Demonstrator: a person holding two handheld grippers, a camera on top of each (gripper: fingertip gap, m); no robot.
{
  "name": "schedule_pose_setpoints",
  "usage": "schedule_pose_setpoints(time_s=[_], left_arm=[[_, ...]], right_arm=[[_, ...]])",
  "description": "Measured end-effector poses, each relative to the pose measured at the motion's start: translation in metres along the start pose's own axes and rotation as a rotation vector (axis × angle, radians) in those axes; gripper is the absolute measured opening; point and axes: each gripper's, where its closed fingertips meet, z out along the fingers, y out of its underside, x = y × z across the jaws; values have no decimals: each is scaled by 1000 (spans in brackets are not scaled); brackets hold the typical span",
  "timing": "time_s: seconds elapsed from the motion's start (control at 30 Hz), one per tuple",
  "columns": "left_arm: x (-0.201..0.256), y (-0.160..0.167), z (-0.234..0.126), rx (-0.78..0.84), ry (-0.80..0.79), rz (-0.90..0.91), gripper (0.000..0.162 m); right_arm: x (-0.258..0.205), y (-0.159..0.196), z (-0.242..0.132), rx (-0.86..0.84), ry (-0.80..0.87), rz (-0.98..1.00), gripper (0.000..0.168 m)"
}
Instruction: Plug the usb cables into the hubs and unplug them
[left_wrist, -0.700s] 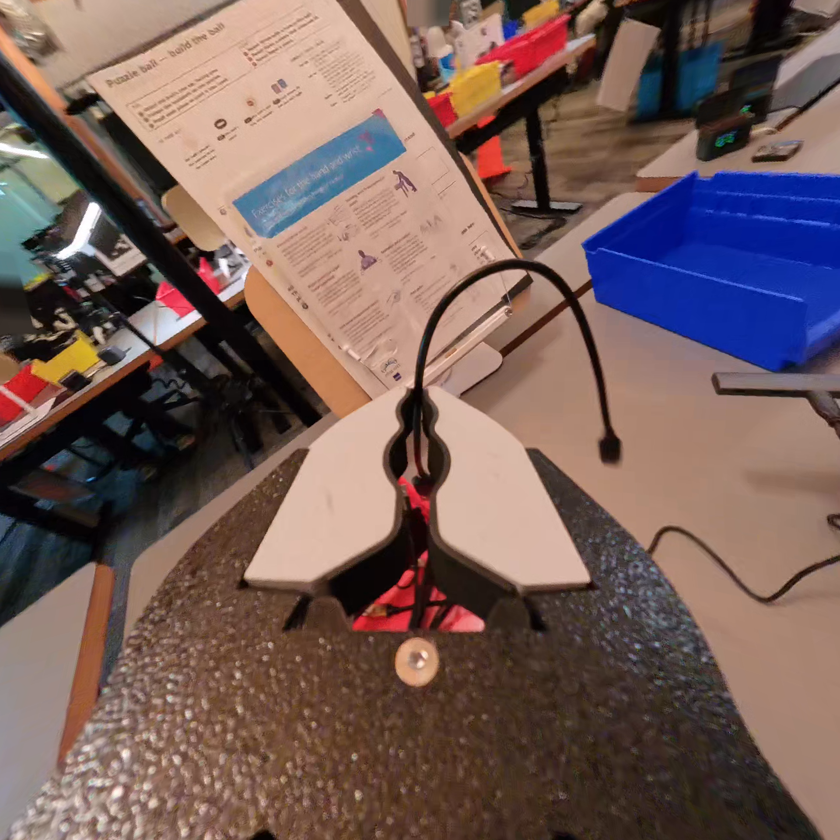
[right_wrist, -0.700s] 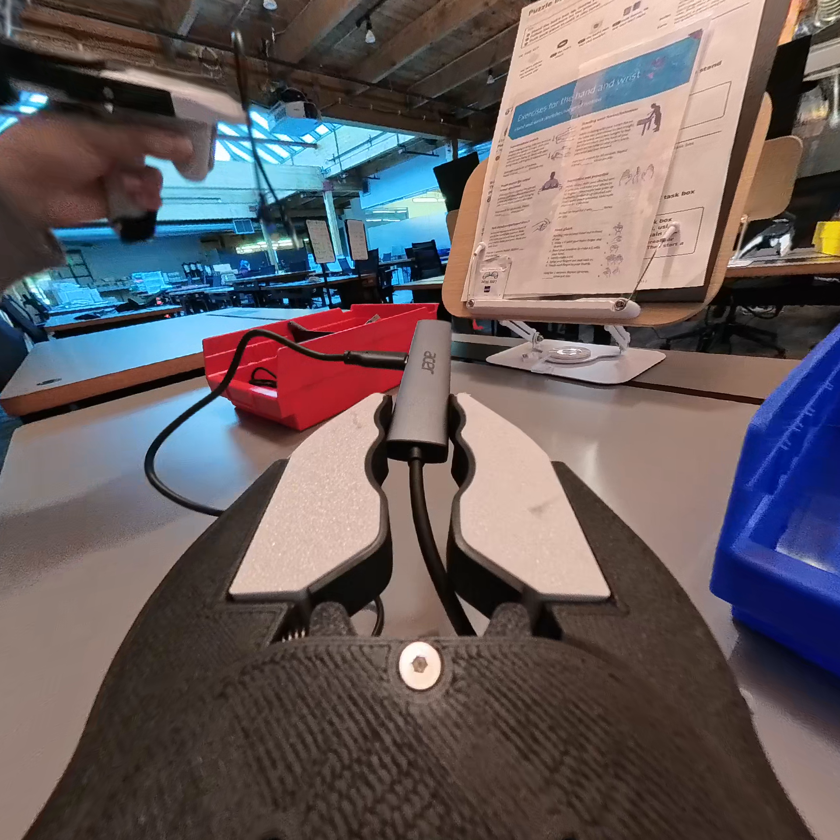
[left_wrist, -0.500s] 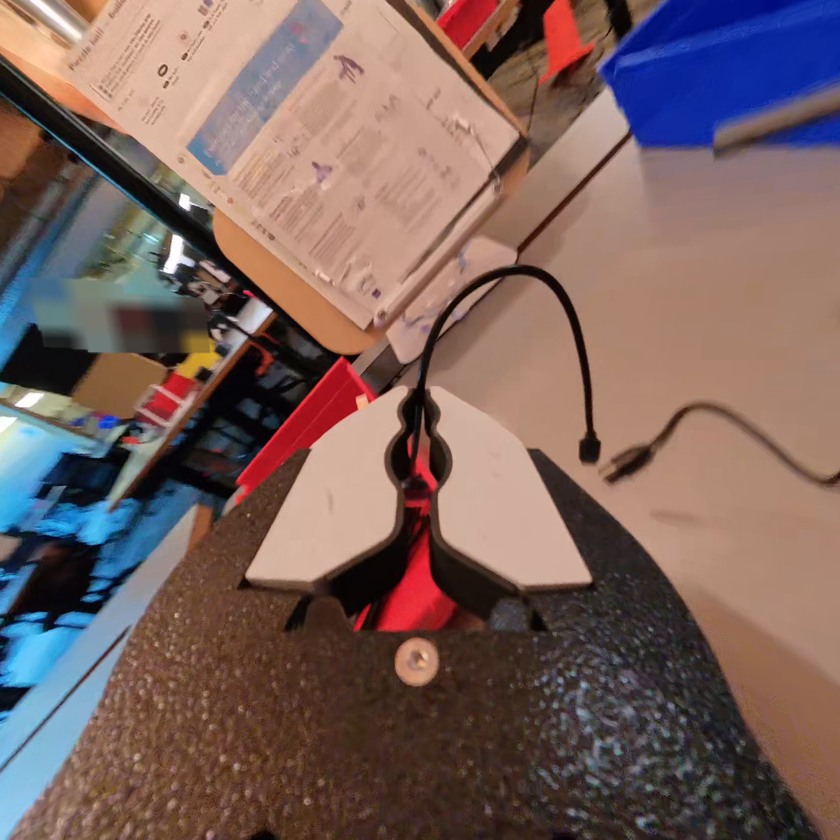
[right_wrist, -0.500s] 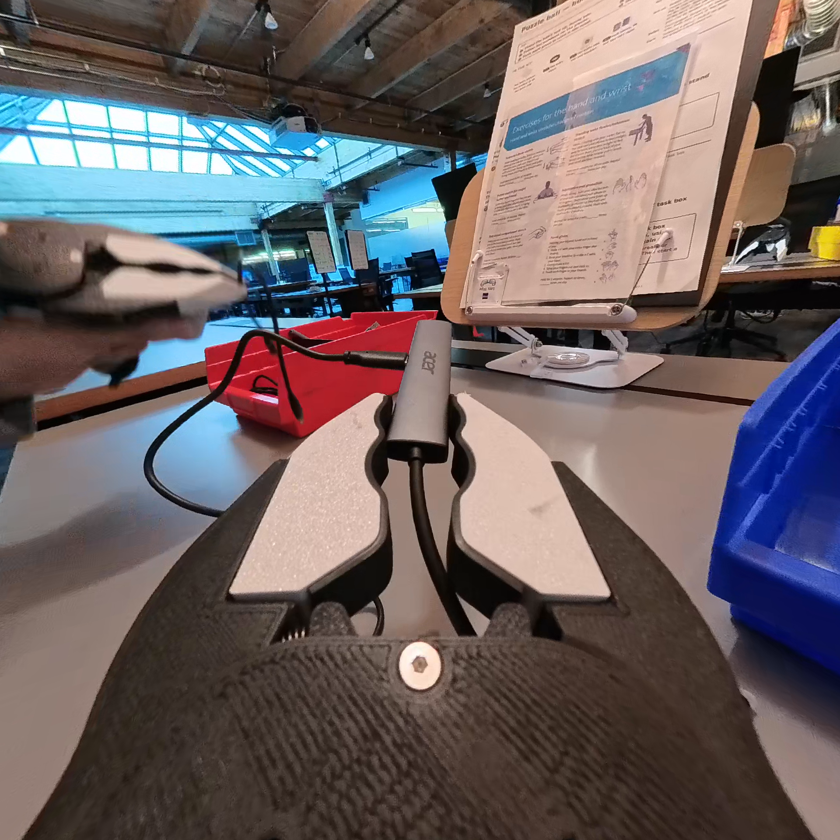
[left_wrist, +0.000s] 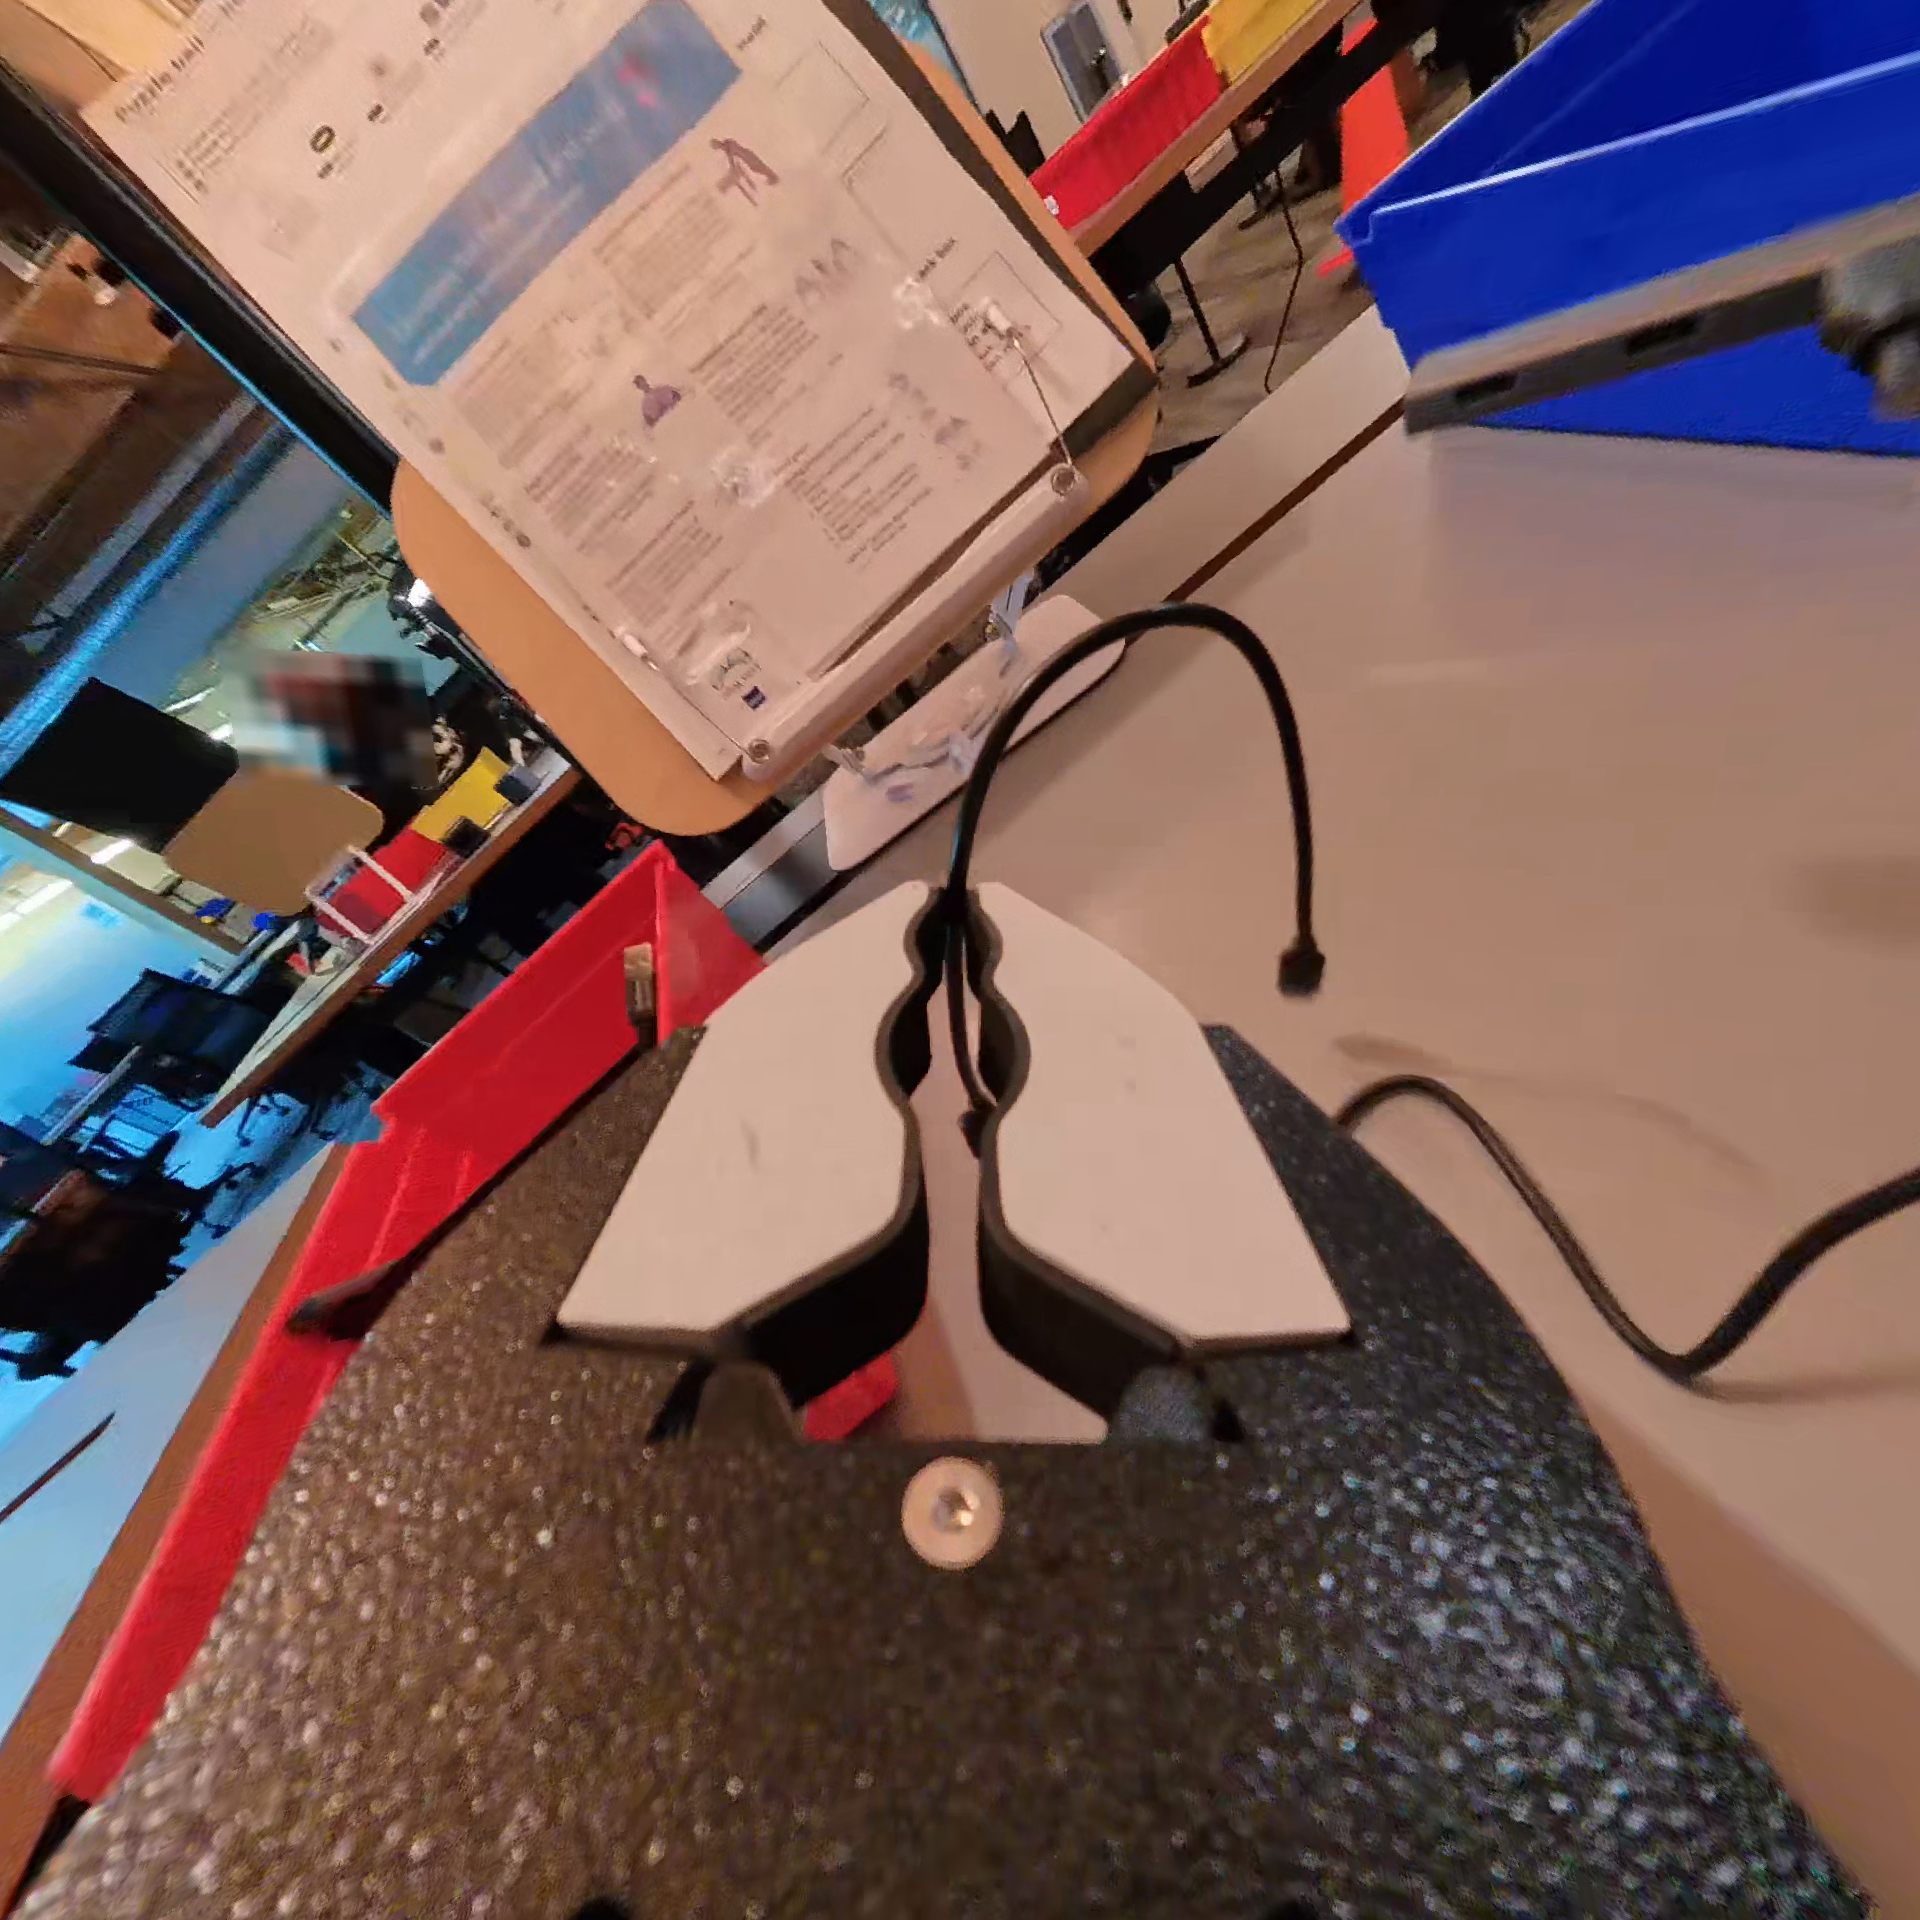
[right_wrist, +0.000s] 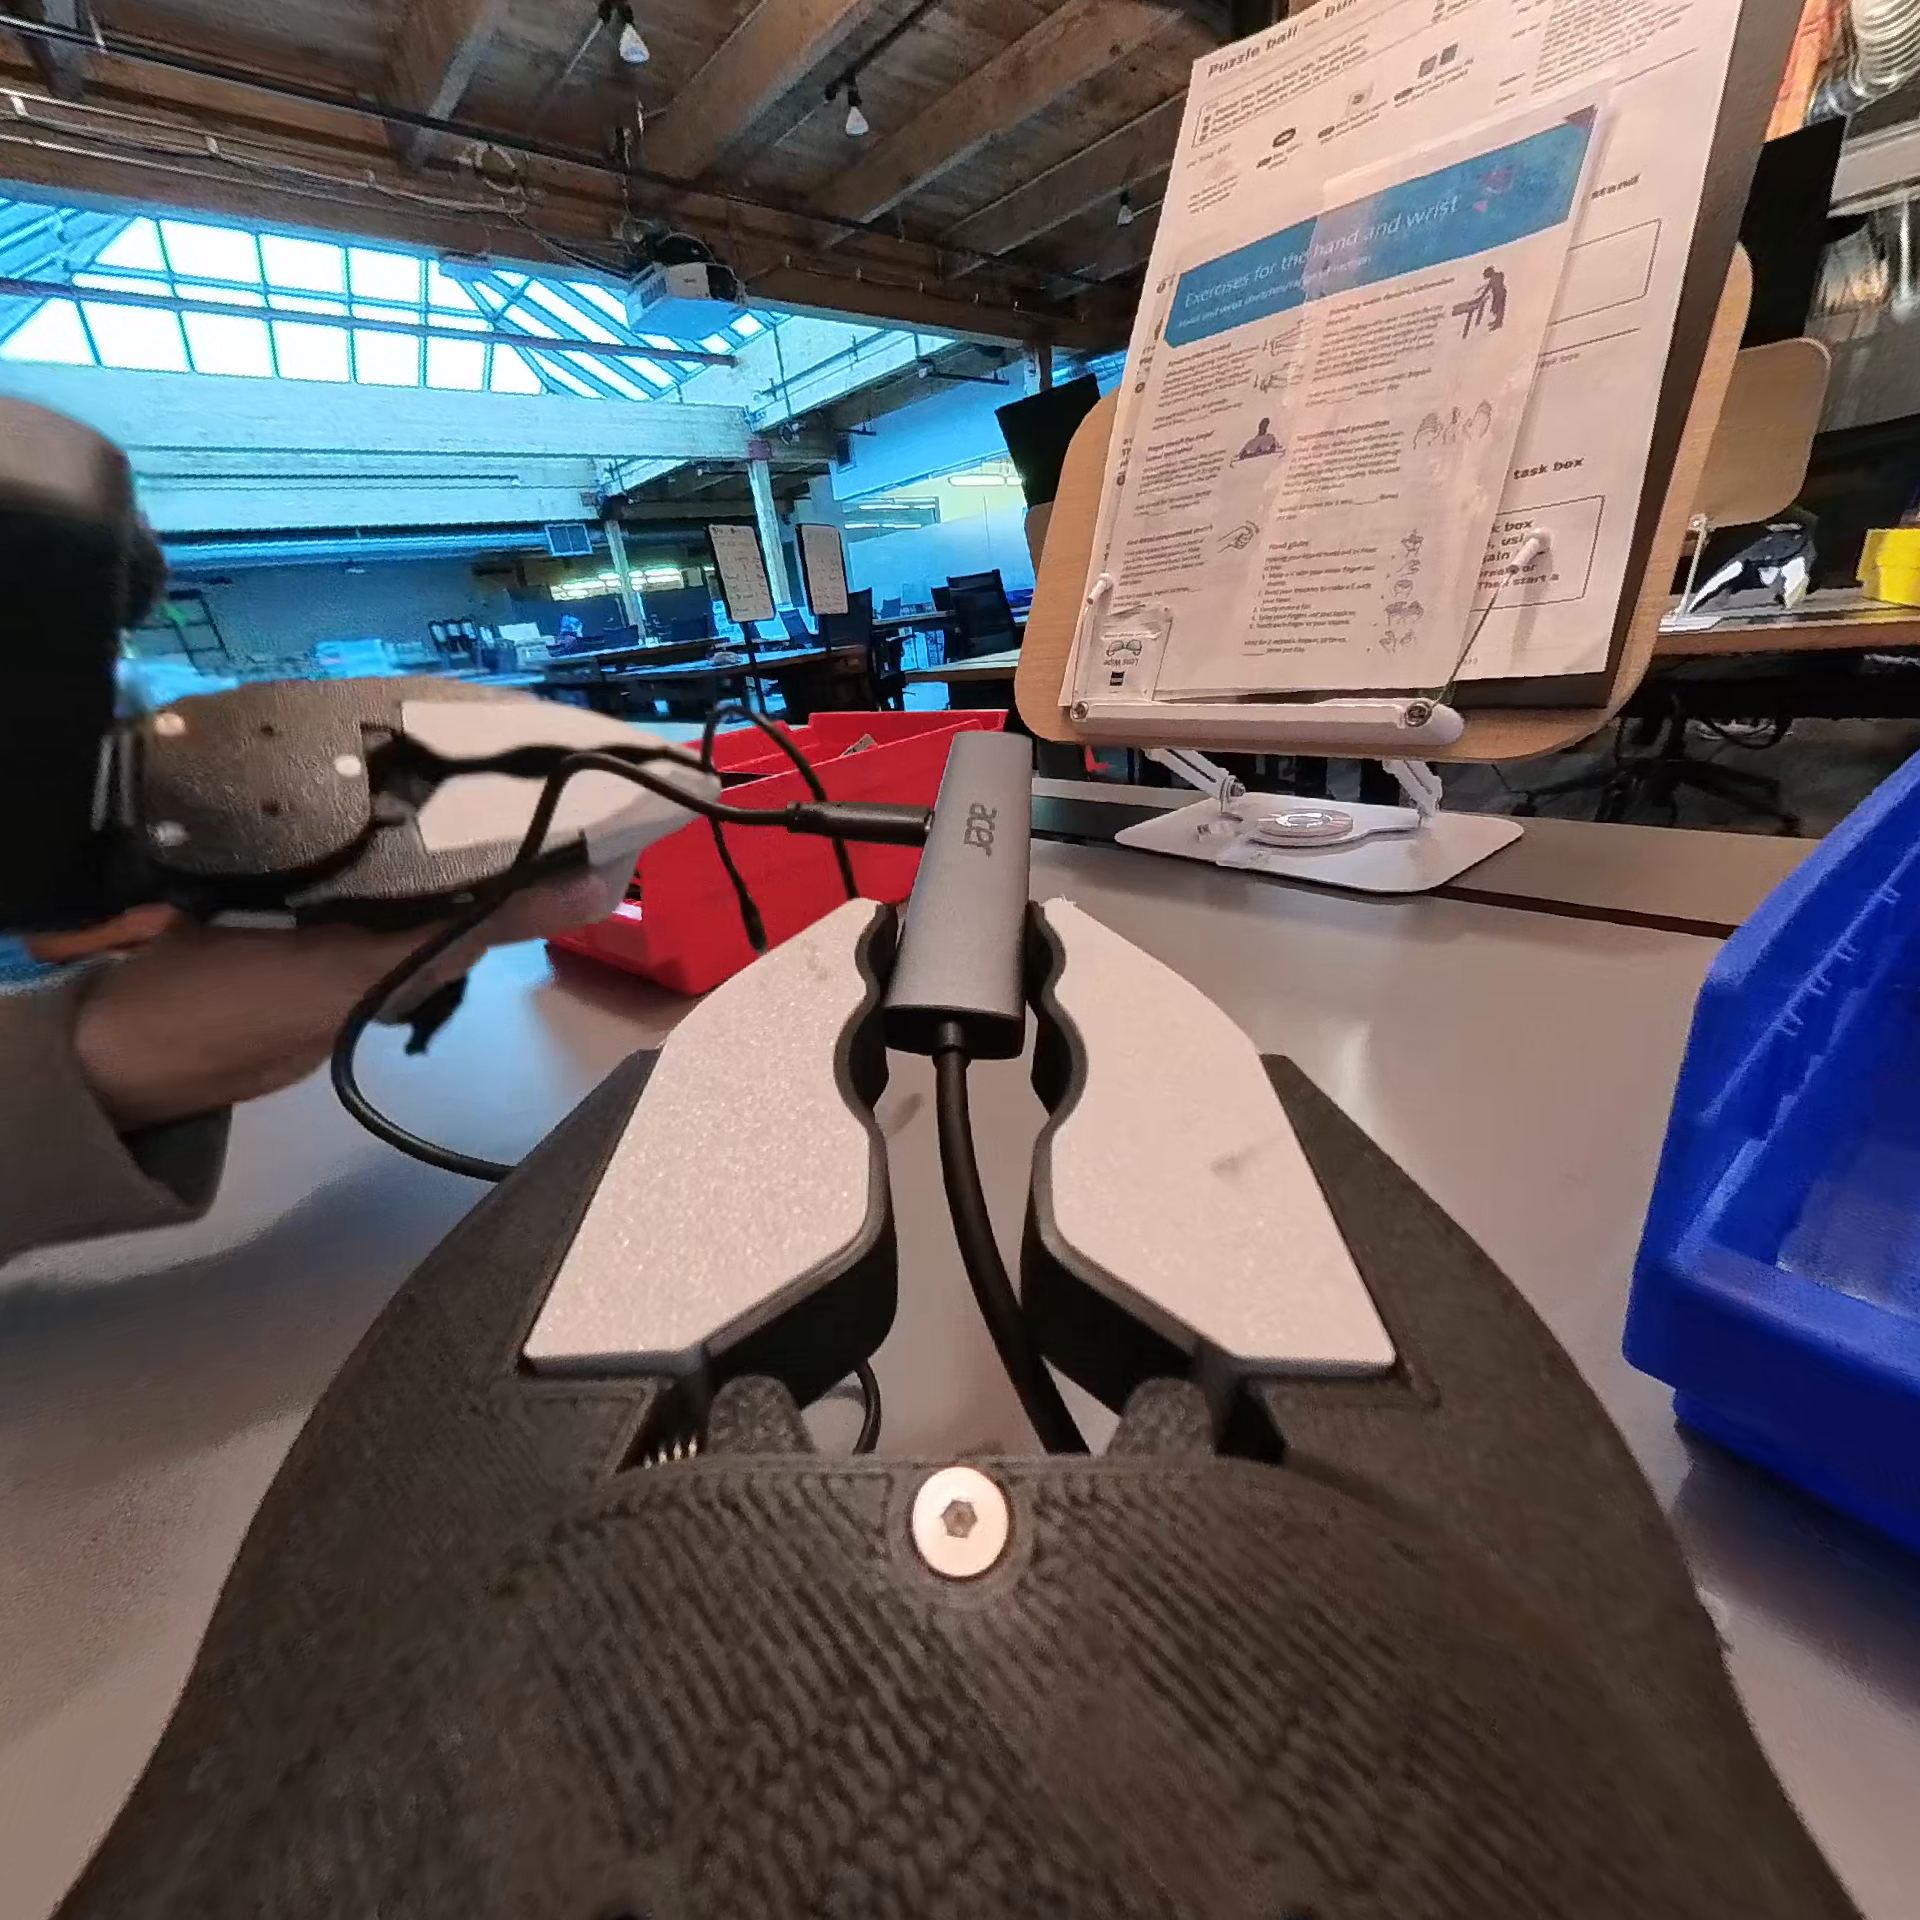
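While my right gripper (right_wrist: 961, 914) is clamped on the near end of the grey USB hub (right_wrist: 961, 883), I hold the hub lifted off the grey table (right_wrist: 1455, 1039) with its long body pointing away from me, so the side ports face left toward my other hand. 1 black cable (right_wrist: 852, 821) is already seated in the hub's left side and loops down to the table, while the hub's own lead (right_wrist: 977, 1195) trails back between the fingers.

My left gripper (left_wrist: 961, 904) is pinched nearly shut on a thin black USB cable (left_wrist: 1143, 634), gripped well back from its end. That leaves a long arc of loose wire curving up and over, with the small plug (left_wrist: 1299, 971) dangling free above the table, apart from the hub's edge (left_wrist: 1662, 343) seen at upper right. I judge that this grip is too far from the plug to steer it into a port; the wire will flex instead of pushing, so I would want a hold closer to the connector before lining it up.

A red bin (left_wrist: 499, 1091) sits just to my left, likely where the cables came from, and a blue bin (right_wrist: 1787, 1195) stands to the right. A document stand (right_wrist: 1351, 416) with printed sheets faces me at the table's far side
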Motion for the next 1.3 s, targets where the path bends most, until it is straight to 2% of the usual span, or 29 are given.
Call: schedule_pose_setpoints(time_s=[0.07,0.23,0.37,0.47,0.6,0.67,0.7,0.8,0.9,1.07,1.2,1.3], left_arm=[[16,15,-4,5,32,89,3],[53,55,-44,25,263,447,3],[46,83,-72,-3,385,546,4],[32,119,-82,-112,478,557,10],[3,154,-88,-253,487,483,24],[-2,150,-91,-273,497,390,31],[2,138,-93,-251,509,307,33],[31,92,-89,-215,531,48,28],[66,66,-75,-275,534,-121,28],[100,79,-40,-477,511,-204,28],[105,84,-26,-563,489,-303,24],[113,81,-23,-560,552,-368,6]], right_arm=[[0,0,0,2,-2,2,24],[1,0,0,3,-5,12,24],[1,0,0,3,-6,18,24],[1,0,0,3,-6,15,24],[0,0,0,0,-8,9,24],[0,0,0,-2,-6,7,24],[0,1,0,-4,-6,7,24],[0,2,1,-13,-7,5,24],[-1,1,1,-11,-5,1,24],[2,-3,-3,25,-1,21,24],[4,-4,-4,37,-9,50,24],[3,-4,-3,36,-21,49,24]])
